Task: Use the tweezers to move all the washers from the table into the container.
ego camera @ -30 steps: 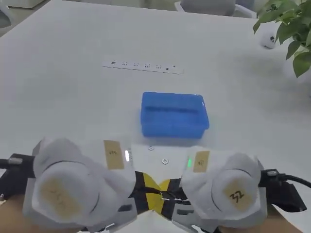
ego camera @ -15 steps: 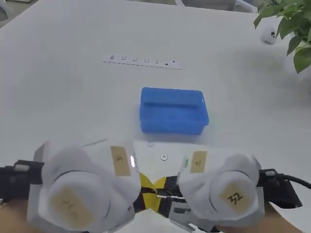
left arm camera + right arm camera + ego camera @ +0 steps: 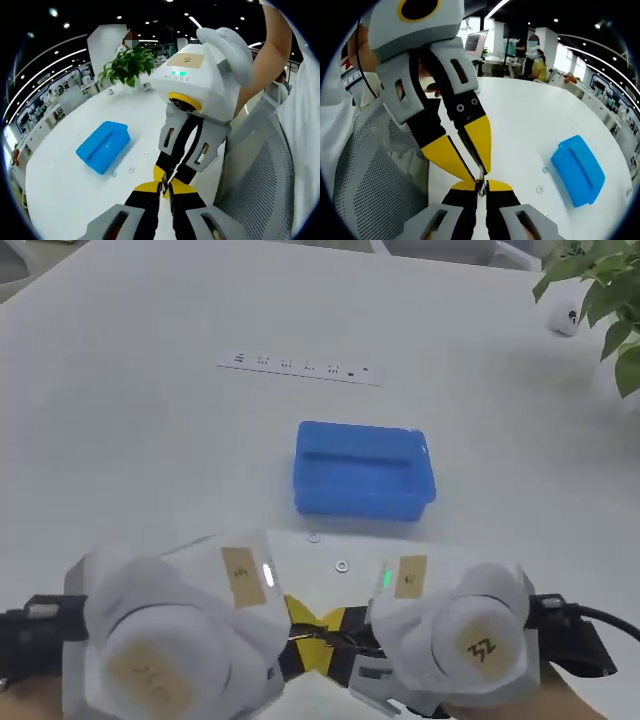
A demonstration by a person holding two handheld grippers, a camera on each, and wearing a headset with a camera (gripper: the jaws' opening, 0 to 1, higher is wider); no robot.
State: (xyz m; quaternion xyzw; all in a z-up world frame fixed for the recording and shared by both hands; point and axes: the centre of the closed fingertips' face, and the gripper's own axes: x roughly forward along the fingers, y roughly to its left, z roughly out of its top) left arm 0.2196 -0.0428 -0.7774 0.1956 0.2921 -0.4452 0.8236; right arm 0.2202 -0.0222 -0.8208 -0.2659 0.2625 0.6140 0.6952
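Plainly, the washers lay up-frame of the grippers in the head view, between their tips and the blue container [image 3: 362, 502]. The nearer washer [image 3: 343, 566] sat just above the spot where the tips met and a little right of it, so the right gripper [image 3: 342, 642] looked the closer one. A second washer [image 3: 314, 538] lay further up, near the container's front wall, and both rested on the white table [image 3: 150, 450]. The container sat in the middle of the frame, with its long axis running left to right.

The left gripper [image 3: 300, 626] and the right one pointed inward, nose to nose, low in the frame. Both pairs of jaws were pressed together. In the right gripper view a thin dark sliver [image 3: 480, 186] showed between that gripper's jaws (probably the tweezers, though too small to be sure).
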